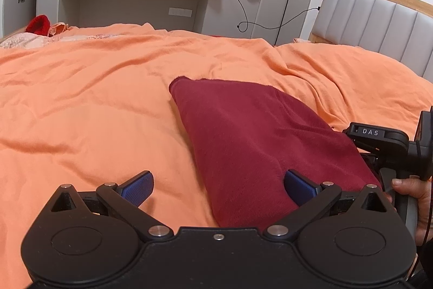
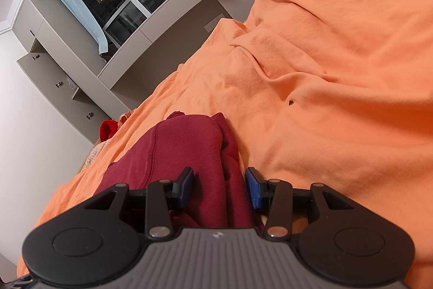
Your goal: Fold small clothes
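1. The left tool (image 1: 218,190) is spread wide, its near-right pad over the dark red garment's (image 1: 251,142) near edge, clamping nothing.
2. The right tool (image 2: 219,187) straddles a bunched fold of the garment with its jaws apart; whether the pads press is unclear.
3. The garment lies on the orange bed (image 1: 94,99), apparently folded into a rough wedge; neatening probably remains.
4. Red clothes (image 1: 39,24) wait at the far edge.

A dark red garment (image 1: 251,142) lies folded on the orange bedspread (image 1: 94,104). The left gripper (image 1: 217,187) stands with its blue pads wide apart; the right-hand pad overlaps the garment's near edge, perhaps touching it. At the right edge a hand (image 1: 415,197) holds the right gripper (image 1: 389,145), its fingertips hidden behind the cloth.
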